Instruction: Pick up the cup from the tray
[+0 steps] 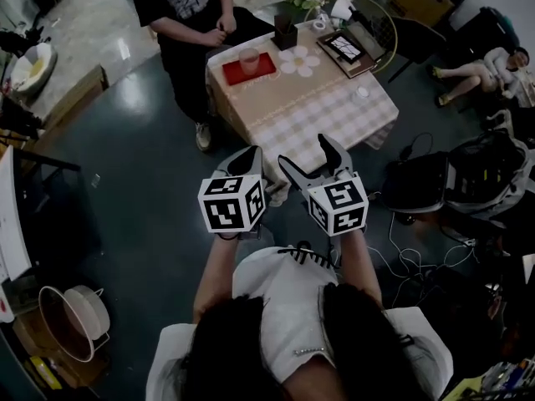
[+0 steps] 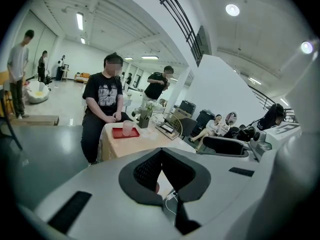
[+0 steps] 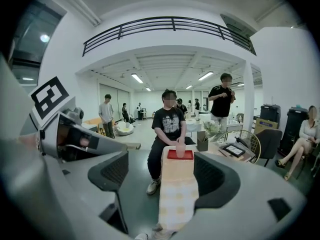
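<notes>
Checked-cloth table (image 1: pixel 309 107) with a red tray (image 1: pixel 266 73), flower-shaped mat (image 1: pixel 299 61), dark box (image 1: pixel 285 35) and framed tablet (image 1: pixel 345 50) at its far end

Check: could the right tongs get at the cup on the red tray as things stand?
Probably not from here. The right tongs are open and lined up with the cup, but it stands at the far end of the table, beyond their reach. Nothing between blocks the way.

Held out front side by side, angled a bit down: L gripper (image 1: pixel 246 159) w/ jaws together, empty; R gripper (image 1: pixel 307 154) w/ jaws wide apart, nothing btwn.
</notes>
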